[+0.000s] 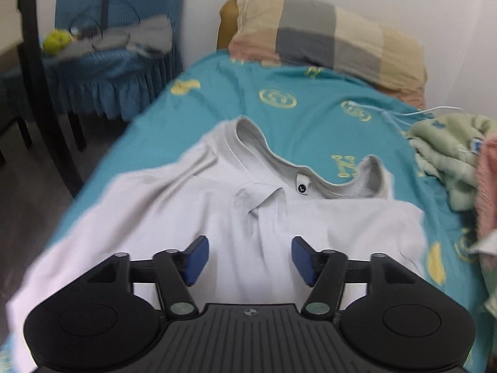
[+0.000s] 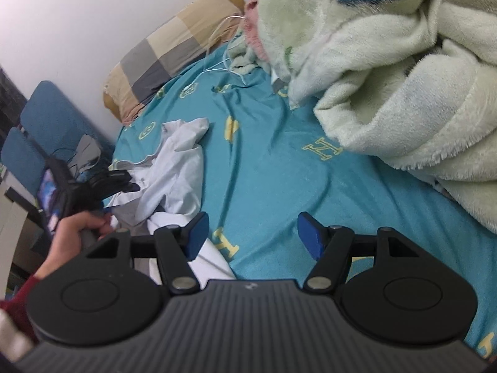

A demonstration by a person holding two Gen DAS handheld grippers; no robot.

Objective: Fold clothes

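A white T-shirt (image 1: 174,211) lies on the teal bed sheet (image 1: 295,118), collar toward the pillow, both sides folded in over its middle. My left gripper (image 1: 250,259) is open and empty, just above the shirt's middle. In the right wrist view the shirt (image 2: 177,168) lies crumpled at the left, and a hand holds the left gripper (image 2: 122,183) over it. My right gripper (image 2: 251,237) is open and empty above bare sheet (image 2: 267,180), to the right of the shirt's edge.
A checked pillow (image 1: 329,31) lies at the head of the bed. A pale green fleece blanket (image 2: 388,71) is heaped on the bed's right side, with a pink cloth (image 1: 487,186) and a white cable (image 2: 217,68). A blue-covered chair (image 1: 115,62) with clutter stands left of the bed.
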